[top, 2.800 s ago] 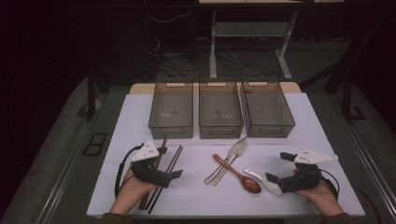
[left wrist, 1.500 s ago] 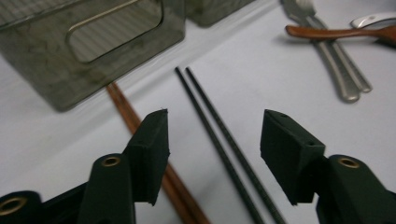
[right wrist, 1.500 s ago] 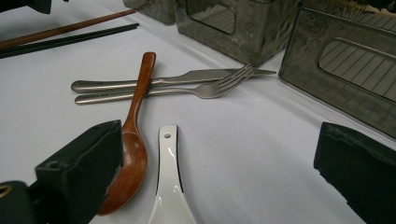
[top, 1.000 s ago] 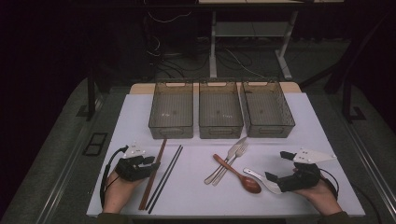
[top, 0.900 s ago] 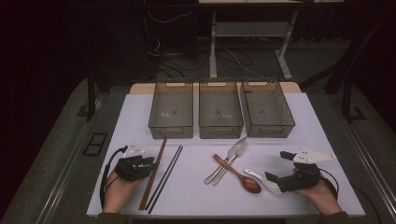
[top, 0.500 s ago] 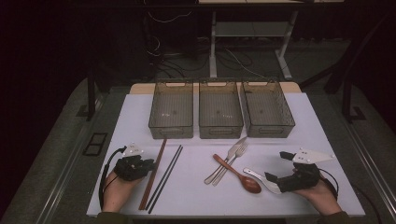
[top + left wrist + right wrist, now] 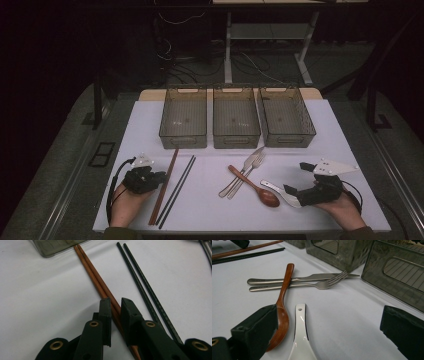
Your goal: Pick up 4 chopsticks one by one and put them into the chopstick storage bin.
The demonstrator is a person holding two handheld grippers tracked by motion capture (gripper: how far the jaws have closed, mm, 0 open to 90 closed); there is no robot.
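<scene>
L gripper (image 7: 156,176): near table's front-left corner, low on the surface; jaws had just been closing, now pinched round the brown sticks, one jaw each side (left gripper view (image 7: 115,312)).
Brown sticks (image 7: 164,186): pair lying side by side on the white table (image 7: 325,125), front-left area; far tips just at the near wall of the left bin, near ends by the front edge. Left gripper view (image 7: 96,277): both sticks ran between the jaws.
Black sticks (image 7: 177,190): pair just right of the brown ones, roughly parallel, apart from the gripper (image 7: 142,287).
R gripper (image 7: 297,180): near front-right corner, jaws wide open, nothing between the pads; white spoon lay under the gap.
White spoon (image 7: 282,194): front-right, handle toward table centre (image 7: 301,340).
Wood spoon (image 7: 256,186): just left of white spoon, bowl beside the R gripper's one jaw (image 7: 282,315); handle crossing knife & fork handles.
Knife (image 7: 294,279) & fork (image 7: 312,285): side by side, mid-table, front of the bins (image 7: 242,172).
Bins: three clear ones in a row toward the back edge – left (image 7: 183,120), mid (image 7: 236,120), right (image 7: 287,120).
</scene>
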